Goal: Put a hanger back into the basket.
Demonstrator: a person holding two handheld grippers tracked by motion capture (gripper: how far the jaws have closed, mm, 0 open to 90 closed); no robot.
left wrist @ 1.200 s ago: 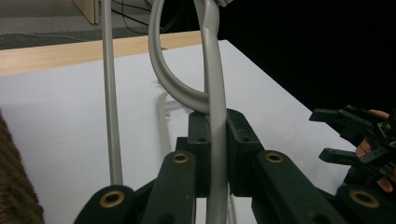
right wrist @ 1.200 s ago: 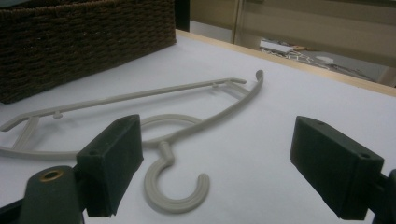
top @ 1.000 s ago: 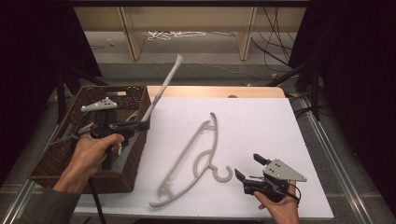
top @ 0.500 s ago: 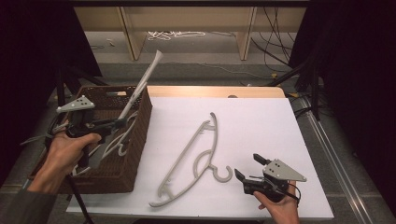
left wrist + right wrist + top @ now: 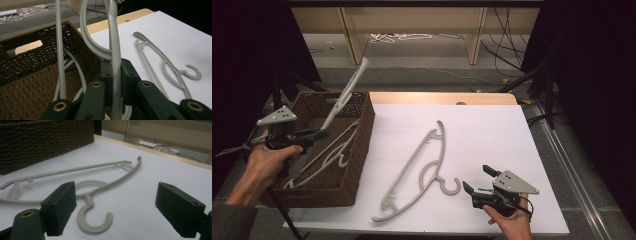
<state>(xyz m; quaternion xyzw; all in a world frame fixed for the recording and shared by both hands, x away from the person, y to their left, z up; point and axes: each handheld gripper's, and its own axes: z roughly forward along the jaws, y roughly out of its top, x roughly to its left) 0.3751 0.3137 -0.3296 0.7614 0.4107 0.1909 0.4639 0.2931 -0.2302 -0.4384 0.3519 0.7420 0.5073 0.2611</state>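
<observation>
Hangers already lie in the basket [image 5: 357, 145]; left gripper [image 5: 319, 134] clamps another hanger [image 5: 113, 50] above it, while one more [image 5: 95, 202] waits before the right gripper's [image 5: 115, 207] parted fingers [image 5: 60, 206].

1. The left gripper [image 5: 319, 134], black two-jawed with a grey three-cornered plate, travelled leftward from the wicker basket's [image 5: 357, 165] right part to its left wall.
2. The pale grey plastic hanger [image 5: 346, 95] clamped in its jaws went along, its upper tip shifting left.
3. The hanger's lower end sank deeper among the hangers lying in the dark brown basket.
4. The person's left hand [image 5: 267, 160] drew outward, past the basket's left rim.
</observation>
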